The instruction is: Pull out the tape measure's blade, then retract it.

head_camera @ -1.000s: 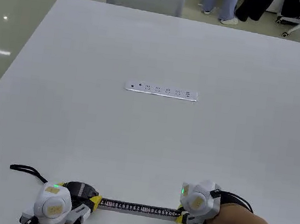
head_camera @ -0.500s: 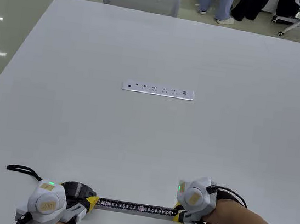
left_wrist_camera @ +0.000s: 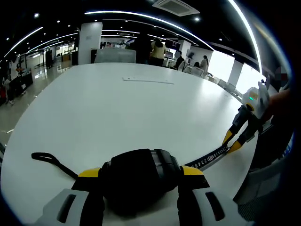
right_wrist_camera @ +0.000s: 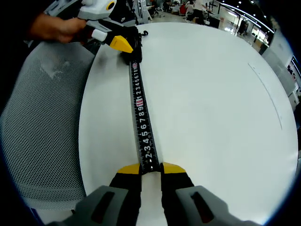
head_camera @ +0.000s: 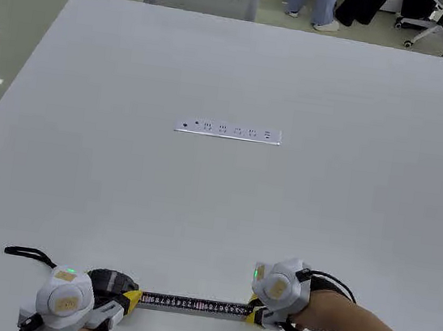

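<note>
The blade (right_wrist_camera: 140,103) is out — left gripper (left_wrist_camera: 141,175) clamped round the black tape measure case (head_camera: 110,283), right gripper (right_wrist_camera: 150,168) pinched tight on the tip, the strip flat along the near edge of the table (head_camera: 216,206). Pull-out looks done; next, I'd say, guide that tip back toward the case, slowly.

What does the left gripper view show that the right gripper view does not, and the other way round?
Left gripper view: the case close up, clamped in the left claw, with its strap lying on the table. Right gripper view: the numbers on the blade, readable, its end pinched in the right claw, and a grey mesh chair beside the table. Both: the blade drawn out over the white table from one claw to the other.
</note>
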### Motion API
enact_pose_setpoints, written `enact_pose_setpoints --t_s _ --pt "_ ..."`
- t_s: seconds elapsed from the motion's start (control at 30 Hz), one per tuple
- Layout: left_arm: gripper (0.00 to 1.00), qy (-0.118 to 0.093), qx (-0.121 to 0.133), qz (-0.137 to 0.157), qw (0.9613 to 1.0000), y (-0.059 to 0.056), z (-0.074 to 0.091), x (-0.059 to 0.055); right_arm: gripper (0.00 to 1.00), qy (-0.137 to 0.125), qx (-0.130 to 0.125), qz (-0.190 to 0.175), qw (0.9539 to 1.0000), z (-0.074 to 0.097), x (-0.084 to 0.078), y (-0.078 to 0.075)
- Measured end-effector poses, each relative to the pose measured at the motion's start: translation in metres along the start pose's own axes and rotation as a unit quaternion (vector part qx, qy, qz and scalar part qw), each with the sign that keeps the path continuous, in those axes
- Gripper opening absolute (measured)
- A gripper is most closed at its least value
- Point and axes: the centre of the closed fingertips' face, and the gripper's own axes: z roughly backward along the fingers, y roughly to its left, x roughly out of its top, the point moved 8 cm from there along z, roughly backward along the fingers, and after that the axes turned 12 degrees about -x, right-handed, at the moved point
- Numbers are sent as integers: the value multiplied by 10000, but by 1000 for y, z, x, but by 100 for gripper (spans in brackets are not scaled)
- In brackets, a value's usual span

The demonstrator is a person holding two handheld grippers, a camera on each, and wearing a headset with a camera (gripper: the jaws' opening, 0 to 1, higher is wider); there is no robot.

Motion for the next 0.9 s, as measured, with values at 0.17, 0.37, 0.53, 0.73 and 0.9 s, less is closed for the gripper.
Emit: enact_pose_setpoints --t_s 0.17,0.37,0.53,0.73,0.9 --pt "59 4 -3 3 10000 0 0 0 14 -1 2 0 10000 0 0 0" --pt "59 36 -8 14 10000 0 0 0 14 -56 -18 -41 10000 -2 6 2" --pt "60 34 -1 14 10000 0 0 0 14 -63 -16 -48 10000 -3 7 2" --pt "60 41 -1 24 10000 0 0 1 14 -79 -32 -30 10000 -5 9 2" --pt "60 45 -11 28 10000 0 0 1 14 -85 -34 -19 10000 -6 12 2"
